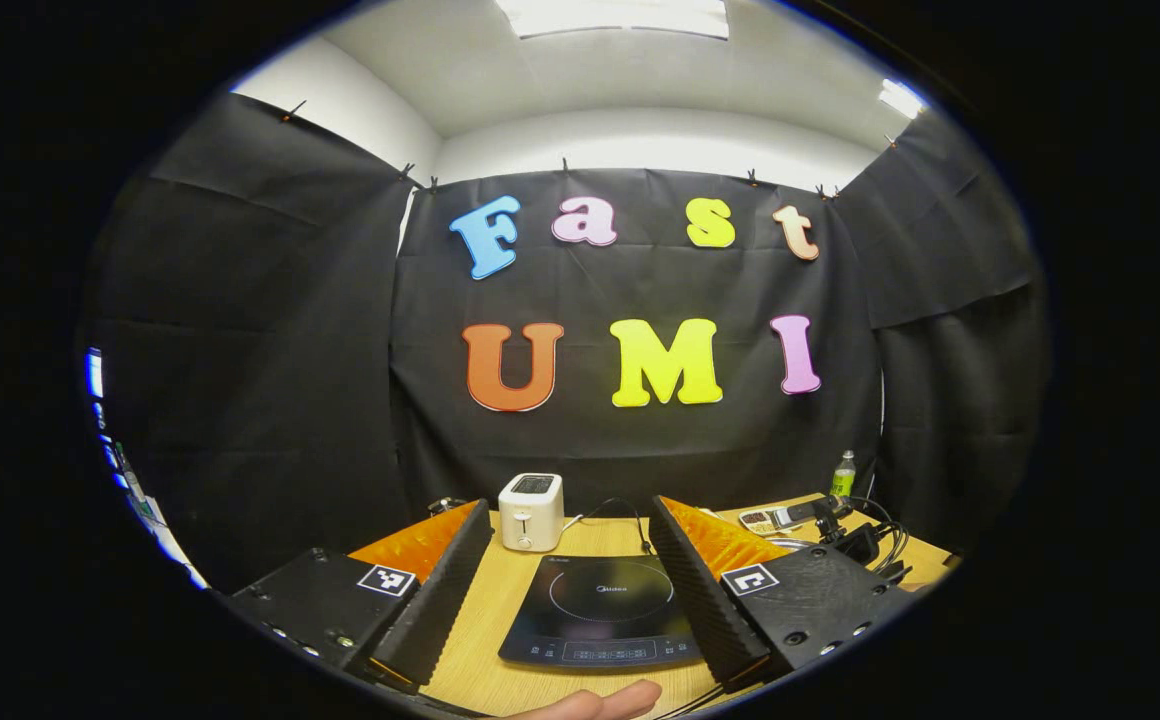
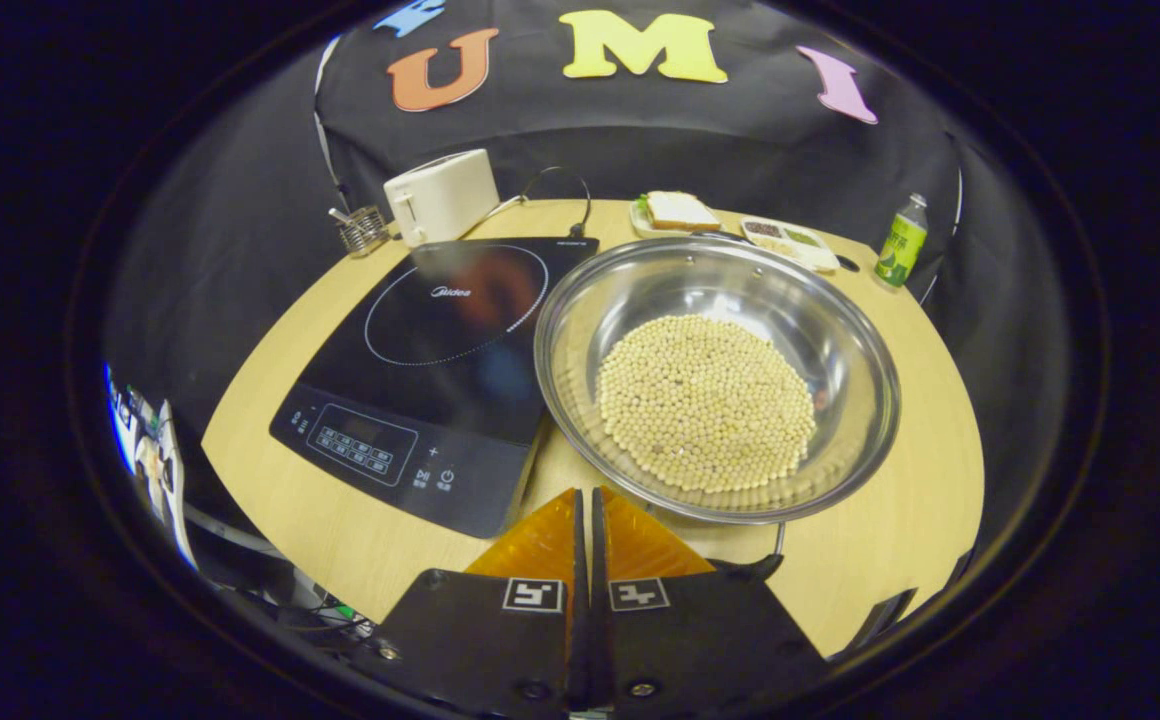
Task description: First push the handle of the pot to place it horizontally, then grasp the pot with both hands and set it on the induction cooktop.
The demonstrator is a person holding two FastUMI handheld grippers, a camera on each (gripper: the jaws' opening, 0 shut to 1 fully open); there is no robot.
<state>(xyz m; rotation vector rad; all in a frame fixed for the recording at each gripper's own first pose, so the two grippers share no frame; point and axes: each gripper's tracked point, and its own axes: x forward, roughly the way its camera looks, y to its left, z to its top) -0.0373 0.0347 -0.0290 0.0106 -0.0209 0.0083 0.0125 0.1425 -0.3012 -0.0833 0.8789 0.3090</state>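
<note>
A wide steel pot (image 2: 840,330) holding pale round beans stands on the wooden table, right of the black induction cooktop (image 2: 440,370) and touching its right edge. A dark handle (image 2: 752,566) comes out of the pot's near rim and runs under my right gripper. My right gripper (image 2: 585,492) is shut with nothing between its fingers, its tips just short of the pot's near rim. My left gripper (image 1: 570,505) stands open above the table, with the cooktop (image 1: 595,610) lying between its fingers.
A white toaster (image 2: 440,195) and a small wire holder (image 2: 360,230) sit behind the cooktop. A sandwich on a plate (image 2: 680,210), a flat tray (image 2: 790,240) and a green bottle (image 2: 900,240) line the far edge. A fingertip (image 1: 590,703) shows low in the left gripper view.
</note>
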